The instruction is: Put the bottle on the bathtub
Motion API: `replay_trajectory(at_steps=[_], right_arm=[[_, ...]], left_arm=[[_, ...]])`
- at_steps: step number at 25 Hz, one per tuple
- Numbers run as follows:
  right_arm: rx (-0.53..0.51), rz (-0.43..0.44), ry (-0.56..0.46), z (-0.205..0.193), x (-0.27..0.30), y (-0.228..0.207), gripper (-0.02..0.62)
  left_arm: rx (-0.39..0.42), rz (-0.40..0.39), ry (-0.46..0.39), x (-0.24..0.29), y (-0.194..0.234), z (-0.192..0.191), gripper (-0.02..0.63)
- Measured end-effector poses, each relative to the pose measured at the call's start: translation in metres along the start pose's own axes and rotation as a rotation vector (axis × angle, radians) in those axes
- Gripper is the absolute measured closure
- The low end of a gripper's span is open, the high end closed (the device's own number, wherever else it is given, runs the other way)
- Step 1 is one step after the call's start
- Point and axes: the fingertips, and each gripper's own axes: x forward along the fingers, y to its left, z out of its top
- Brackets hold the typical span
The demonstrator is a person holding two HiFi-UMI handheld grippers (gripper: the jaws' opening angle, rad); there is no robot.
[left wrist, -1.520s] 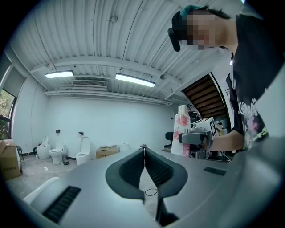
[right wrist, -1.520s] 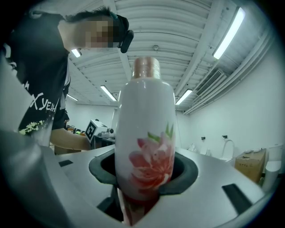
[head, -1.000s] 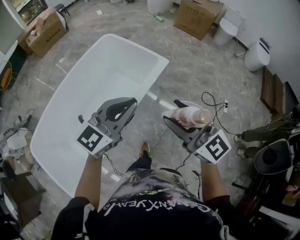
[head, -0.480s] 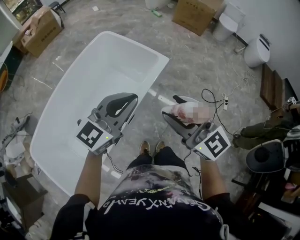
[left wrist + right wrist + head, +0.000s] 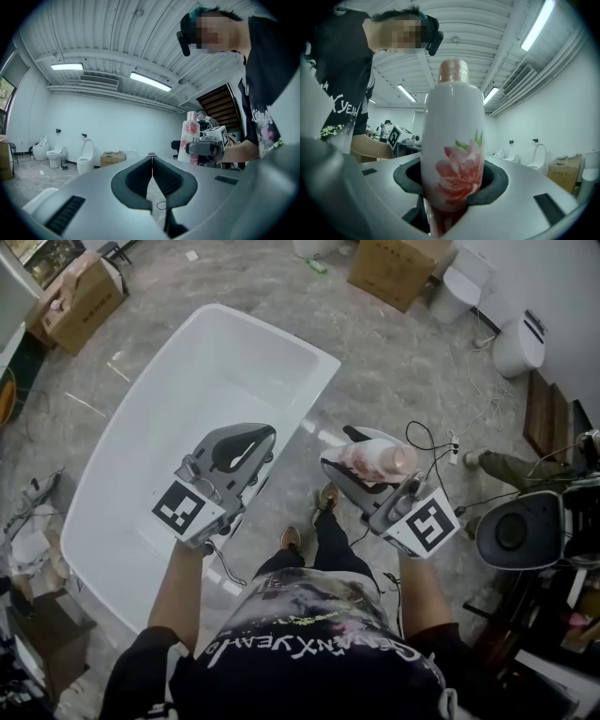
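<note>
Standing at left: a white bathtub [image 5: 202, 362], nothing on its rim.
Left claw [image 5: 262, 437]: over the bathtub's near right side; jaws pressed together with nothing between them.
Right claw [image 5: 361, 474]: just right of the bathtub's rim, over the floor; clenched round the lower body of the bottle.
Bottle [image 5: 378, 459]: white with a pink flower and a pinkish cap, held clear of the bathtub and not touching it.
Change: a shoe [image 5: 326, 495] has stepped forward beside the bathtub since a second ago, and the bottle has crept slightly closer to the rim; the left claw has barely moved.
Meaning: this looks like the walk-up. The carry is nearly done, but the bottle has yet to be swung left over the rim and stood there.
</note>
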Motion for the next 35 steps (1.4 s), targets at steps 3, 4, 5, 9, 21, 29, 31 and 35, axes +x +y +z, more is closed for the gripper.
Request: replay_trajectory(at_steps=[3,4,5,9,21,29,31,35], right_arm=[[0.004,0.006,0.001,-0.003,0.0,-0.024,0.382],[0.006,0.006,0.0,-0.004,0.0,-0.032,0.382],[0.008,0.006,0.001,-0.006,-0.001,-0.041,0.382],[0.016,0.011,-0.001,-0.012,0.001,-0.076,0.382],[0.021,0.018,-0.064,-0.014,0.021,-0.216,0.382],[0.019,0.063,-0.061,-0.018,0.026,-0.281,0.382],[0.01,0.076,-0.059,-0.021,0.028,-0.285,0.382],[0.006,0.092,-0.062,-0.028,0.032,-0.31,0.382]], left_arm=[[0.003,0.002,0.006,0.023,0.009,-0.001,0.586],[0.004,0.002,0.009,0.031,0.012,-0.001,0.586],[0.005,0.002,0.012,0.039,0.014,-0.002,0.586],[0.007,0.003,0.018,0.071,0.029,-0.003,0.586],[-0.005,0.041,0.038,0.193,0.092,-0.006,0.586],[-0.002,0.081,0.039,0.252,0.123,-0.004,0.586],[0.001,0.089,0.041,0.255,0.125,-0.008,0.586],[0.003,0.101,0.051,0.276,0.137,-0.015,0.586]])
